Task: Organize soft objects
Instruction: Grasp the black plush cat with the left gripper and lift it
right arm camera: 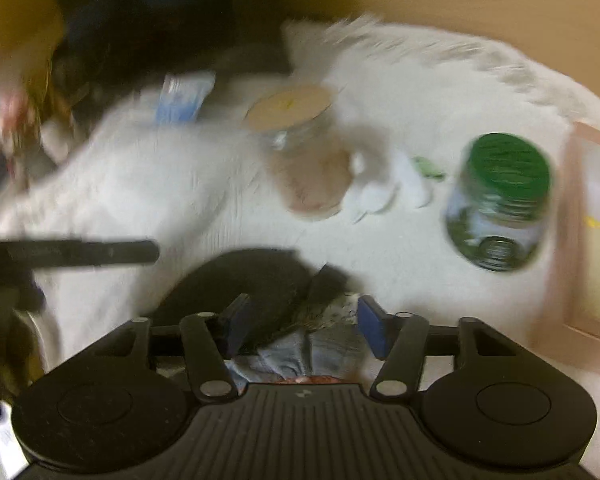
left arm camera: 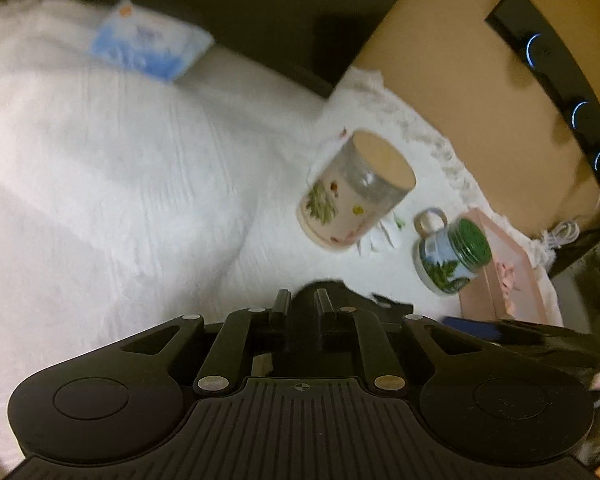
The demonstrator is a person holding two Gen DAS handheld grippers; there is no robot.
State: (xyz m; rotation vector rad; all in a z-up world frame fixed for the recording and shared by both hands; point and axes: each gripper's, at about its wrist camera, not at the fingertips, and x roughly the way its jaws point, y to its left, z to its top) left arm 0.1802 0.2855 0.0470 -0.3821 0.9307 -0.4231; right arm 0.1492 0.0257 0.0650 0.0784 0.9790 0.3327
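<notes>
A black soft cloth (right arm camera: 256, 280) lies on the white bedspread (left arm camera: 100, 168), with a grey-blue patterned cloth (right arm camera: 312, 348) bunched beside it. My right gripper (right arm camera: 302, 320) is low over both, its blue-padded jaws apart around the bunched cloth. My left gripper (left arm camera: 303, 304) is nearly closed, fingers a small gap apart, its tips at the edge of the black cloth (left arm camera: 332, 292). I cannot tell if it pinches the cloth. The left gripper's finger (right arm camera: 84, 254) shows as a black bar in the right wrist view.
A floral jar with tan lid (left arm camera: 356, 188) and a green-lidded jar (left arm camera: 452, 252) stand on the bed. A pink box (left arm camera: 508, 276) sits at the right edge. A blue tissue pack (left arm camera: 148, 44) lies far back. A white cloth flower (right arm camera: 384, 184) lies between the jars.
</notes>
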